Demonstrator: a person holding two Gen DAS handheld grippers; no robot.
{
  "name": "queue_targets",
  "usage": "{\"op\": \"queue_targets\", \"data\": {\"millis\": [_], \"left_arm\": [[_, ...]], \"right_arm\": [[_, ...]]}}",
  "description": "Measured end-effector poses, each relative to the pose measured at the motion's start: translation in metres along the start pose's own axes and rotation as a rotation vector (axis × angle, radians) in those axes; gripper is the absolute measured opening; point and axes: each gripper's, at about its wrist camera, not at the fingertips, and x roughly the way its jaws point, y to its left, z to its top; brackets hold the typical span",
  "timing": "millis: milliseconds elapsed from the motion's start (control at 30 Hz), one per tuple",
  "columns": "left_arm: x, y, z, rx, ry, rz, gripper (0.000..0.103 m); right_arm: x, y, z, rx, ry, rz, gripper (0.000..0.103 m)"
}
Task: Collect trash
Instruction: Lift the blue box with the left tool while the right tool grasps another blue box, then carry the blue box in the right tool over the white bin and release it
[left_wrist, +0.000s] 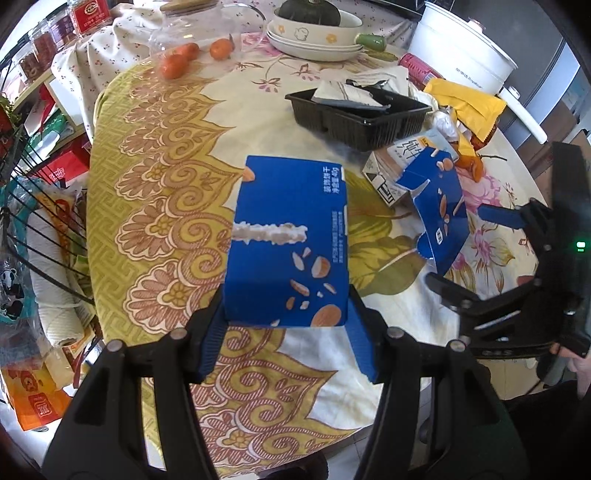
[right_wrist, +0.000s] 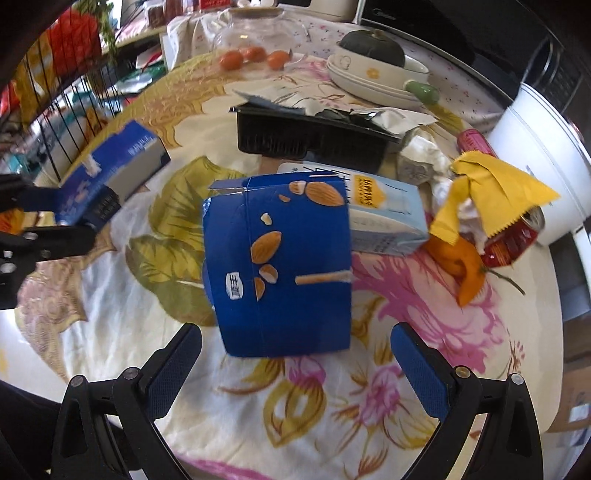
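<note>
My left gripper (left_wrist: 286, 339) is shut on a blue almond-biscuit box (left_wrist: 288, 240) and holds it above the table; the box also shows in the right wrist view (right_wrist: 110, 173). My right gripper (right_wrist: 295, 362) is open, its fingers either side of a torn, flattened blue almond box (right_wrist: 284, 269) lying on the tablecloth, not touching it. That torn box shows in the left wrist view (left_wrist: 439, 206), with the right gripper (left_wrist: 469, 254) beside it. Behind it lie a light blue milk carton (right_wrist: 384, 214), a black plastic tray (right_wrist: 314, 136), a yellow wrapper (right_wrist: 487, 195), a red can (right_wrist: 513, 240), orange peel (right_wrist: 461, 269) and crumpled tissue (right_wrist: 424, 158).
The round table (left_wrist: 155, 206) has a floral cloth. At the back stand stacked bowls with a green squash (left_wrist: 314, 33), three tangerines (left_wrist: 184, 55), a glass jar (right_wrist: 258, 33) and a white cooker (left_wrist: 465, 44). A black wire rack (left_wrist: 40, 206) with bags stands left of the table.
</note>
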Motion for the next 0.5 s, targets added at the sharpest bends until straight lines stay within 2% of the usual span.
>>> {"op": "queue_targets", "data": {"millis": [267, 367, 400, 433, 500], "left_arm": [[-0.003, 0.000, -0.001, 0.001, -0.014, -0.003, 0.060], [-0.004, 0.000, -0.001, 0.004, -0.015, -0.002, 0.060], [-0.004, -0.001, -0.002, 0.005, -0.017, -0.001, 0.060], [-0.005, -0.002, -0.002, 0.007, -0.020, -0.001, 0.060], [-0.005, -0.003, -0.002, 0.011, -0.025, 0.002, 0.060]], "right_arm": [[0.014, 0.002, 0.004, -0.010, -0.014, -0.021, 0.102], [0.011, 0.003, 0.004, -0.008, -0.027, 0.004, 0.086], [0.010, 0.002, 0.003, -0.006, -0.027, 0.021, 0.077], [0.008, 0.003, 0.001, -0.002, -0.025, 0.038, 0.072], [0.006, 0.003, 0.001, -0.006, -0.017, 0.030, 0.072]]}}
